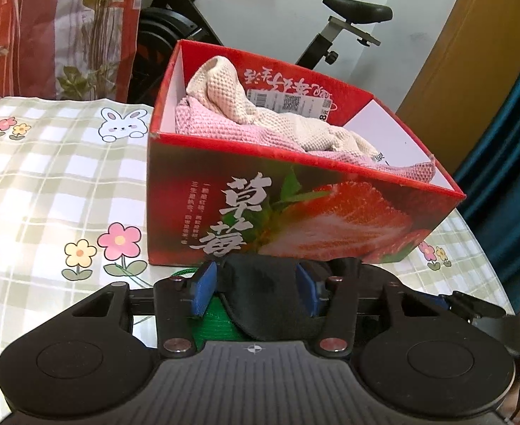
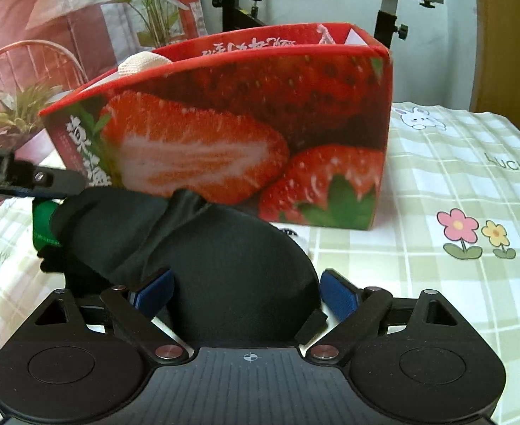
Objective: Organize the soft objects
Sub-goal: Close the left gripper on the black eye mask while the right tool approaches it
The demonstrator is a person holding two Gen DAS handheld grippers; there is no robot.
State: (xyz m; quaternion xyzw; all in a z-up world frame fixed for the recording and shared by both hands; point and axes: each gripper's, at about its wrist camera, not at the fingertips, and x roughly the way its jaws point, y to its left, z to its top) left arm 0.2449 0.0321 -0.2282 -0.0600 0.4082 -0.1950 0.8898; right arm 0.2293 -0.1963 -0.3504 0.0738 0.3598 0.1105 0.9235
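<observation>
Left claw [image 1: 256, 292]: my pads straddle one end of the black eye mask [image 1: 270, 297], seemingly pinching it

Right claw [image 2: 247, 295]: wide apart around the other end, for lifting into the strawberry box [image 2: 245, 134]

Mask: on the tablecloth [image 2: 454, 212], before the box

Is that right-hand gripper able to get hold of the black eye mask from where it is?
Probably yes. The right gripper already straddles the black eye mask with open jaws, nothing between. The strawberry box stands behind, clear of it; the left gripper is at the mask's other end.
</observation>
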